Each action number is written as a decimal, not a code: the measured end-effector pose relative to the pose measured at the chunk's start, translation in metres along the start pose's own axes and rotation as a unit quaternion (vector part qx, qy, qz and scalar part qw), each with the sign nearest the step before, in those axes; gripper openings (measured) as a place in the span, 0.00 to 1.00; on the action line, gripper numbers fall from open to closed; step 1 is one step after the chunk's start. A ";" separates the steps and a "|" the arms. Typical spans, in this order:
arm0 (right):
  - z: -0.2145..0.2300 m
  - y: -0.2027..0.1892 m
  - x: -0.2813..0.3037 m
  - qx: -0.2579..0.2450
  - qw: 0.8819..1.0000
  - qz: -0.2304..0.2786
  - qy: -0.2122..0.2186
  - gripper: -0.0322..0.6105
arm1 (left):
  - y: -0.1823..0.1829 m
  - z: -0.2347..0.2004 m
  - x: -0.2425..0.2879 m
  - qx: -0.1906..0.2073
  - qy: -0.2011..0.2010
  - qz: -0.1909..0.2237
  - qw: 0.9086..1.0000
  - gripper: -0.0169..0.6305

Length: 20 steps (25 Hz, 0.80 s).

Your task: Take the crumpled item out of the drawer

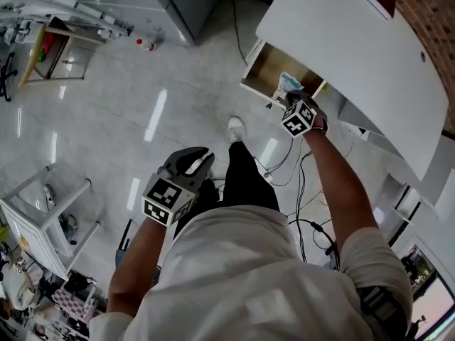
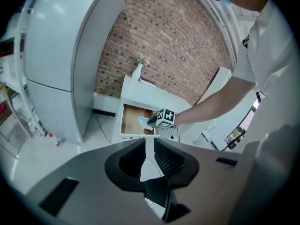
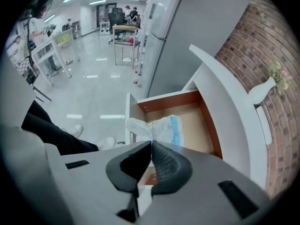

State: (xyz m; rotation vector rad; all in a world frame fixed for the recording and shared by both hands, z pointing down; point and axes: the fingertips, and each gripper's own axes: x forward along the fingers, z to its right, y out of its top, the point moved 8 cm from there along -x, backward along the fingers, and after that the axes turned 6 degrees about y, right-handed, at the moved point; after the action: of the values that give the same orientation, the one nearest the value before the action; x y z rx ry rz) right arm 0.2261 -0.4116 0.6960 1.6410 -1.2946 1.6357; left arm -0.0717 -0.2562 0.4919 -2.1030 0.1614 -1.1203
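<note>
1. Drawer [image 1: 264, 68] stands open at one o'clock in the head view, under the white cabinet top [image 1: 355, 55]. The right gripper [image 1: 293, 99] reaches out over it on a fully extended arm.
2. Right jaws are pressed together on the crumpled item [image 3: 159, 125], a white-and-blue wad. The pinch is on its near edge, so most of it fans out at twelve o'clock above the jaw tips.
3. The wad sits over the drawer's front lip rather than flat on the wood (whether a corner touches the floor of it, I cannot tell). My read: the lift-out is under way, and clearing that front lip is what remains.
4. Left gripper [image 1: 193, 163] hangs at seven o'clock from the right one, close by the person's hip. Its jaws are narrowly apart with nothing between them. It looks parked clear because one gripper is enough here.
5. Only the right gripper view shows the pinch and the bare wood beside the wad. In the head view the marker cube [image 1: 298, 119] covers the pinch.
6. The left gripper view adds the side-on setting: brick wall [image 2: 178, 46], and a vase [image 2: 137, 72] at twelve o'clock above the drawer.
</note>
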 end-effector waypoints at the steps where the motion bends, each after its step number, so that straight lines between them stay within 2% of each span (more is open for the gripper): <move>1: -0.010 0.004 -0.015 0.007 1.000 0.005 0.000 0.10 | -0.003 0.002 -0.013 -0.001 -0.001 0.005 1.000 0.13; 5: -0.056 0.023 -0.072 0.031 0.999 0.027 -0.001 0.10 | -0.024 0.006 -0.067 -0.009 -0.002 0.023 1.000 0.12; 12: -0.152 0.046 -0.161 0.055 0.997 0.056 -0.001 0.10 | -0.068 0.011 -0.155 -0.001 0.009 0.047 0.999 0.11; 20: -0.259 0.058 -0.246 0.076 0.993 0.087 0.017 0.10 | -0.109 0.026 -0.218 0.012 0.004 0.065 0.998 0.08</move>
State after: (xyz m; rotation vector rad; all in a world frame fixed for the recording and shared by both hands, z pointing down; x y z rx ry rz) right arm 0.0901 -0.1458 0.4905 1.6181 -1.3584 1.9001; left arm -0.2085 -0.0713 0.4088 -2.0360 0.2827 -1.0496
